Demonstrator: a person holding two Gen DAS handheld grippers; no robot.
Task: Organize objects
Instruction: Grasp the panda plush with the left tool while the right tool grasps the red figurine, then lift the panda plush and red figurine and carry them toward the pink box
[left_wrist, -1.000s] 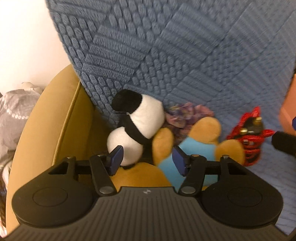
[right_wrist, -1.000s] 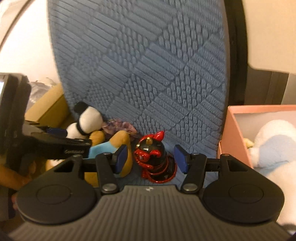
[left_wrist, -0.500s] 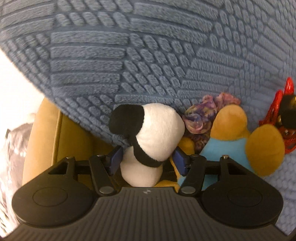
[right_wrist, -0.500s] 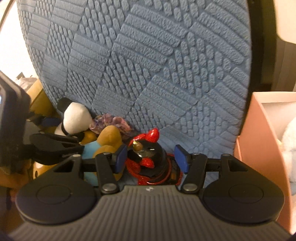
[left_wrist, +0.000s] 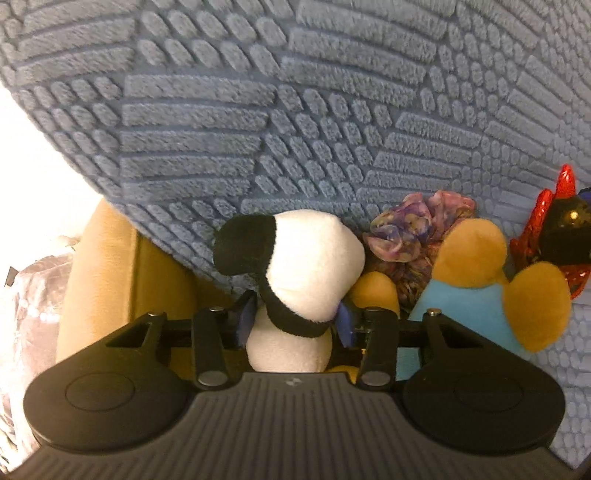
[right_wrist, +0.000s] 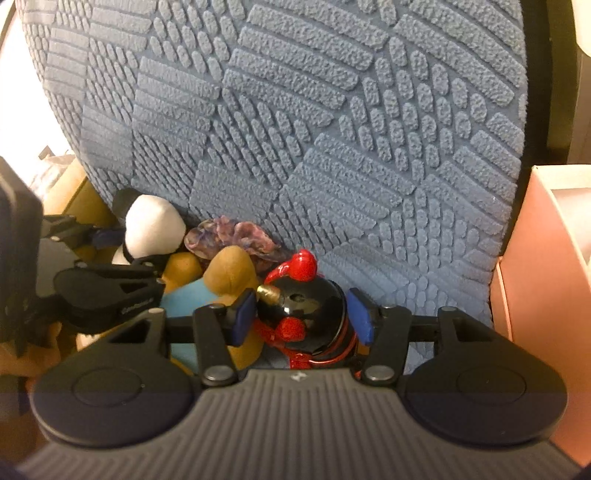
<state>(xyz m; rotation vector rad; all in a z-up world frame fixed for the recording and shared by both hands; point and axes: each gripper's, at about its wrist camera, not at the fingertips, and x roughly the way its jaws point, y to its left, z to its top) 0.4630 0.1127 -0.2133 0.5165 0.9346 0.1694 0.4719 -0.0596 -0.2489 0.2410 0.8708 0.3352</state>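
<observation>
A black-and-white panda plush (left_wrist: 310, 266) leans on the blue textured cushion (left_wrist: 295, 110). My left gripper (left_wrist: 293, 319) is shut on the panda's neck and body; it also shows in the right wrist view (right_wrist: 147, 229). A black-and-red glossy toy figure (right_wrist: 306, 310) sits between the blue pads of my right gripper (right_wrist: 301, 319); the jaws have narrowed around it and stand at its sides, and contact is unclear. The figure also shows at the right edge of the left wrist view (left_wrist: 561, 236). An orange-and-blue plush (left_wrist: 476, 288) lies between the two toys.
A purple scrunchie (left_wrist: 413, 225) lies against the cushion behind the orange plush. A pink box (right_wrist: 546, 266) stands at the right. A mustard sofa arm (left_wrist: 99, 266) is at the left, with grey fabric (left_wrist: 26, 302) beyond it.
Both grippers moved forward onto the toys. The left jaws closed on the panda. The right jaws narrowed around the black-and-red figure.
</observation>
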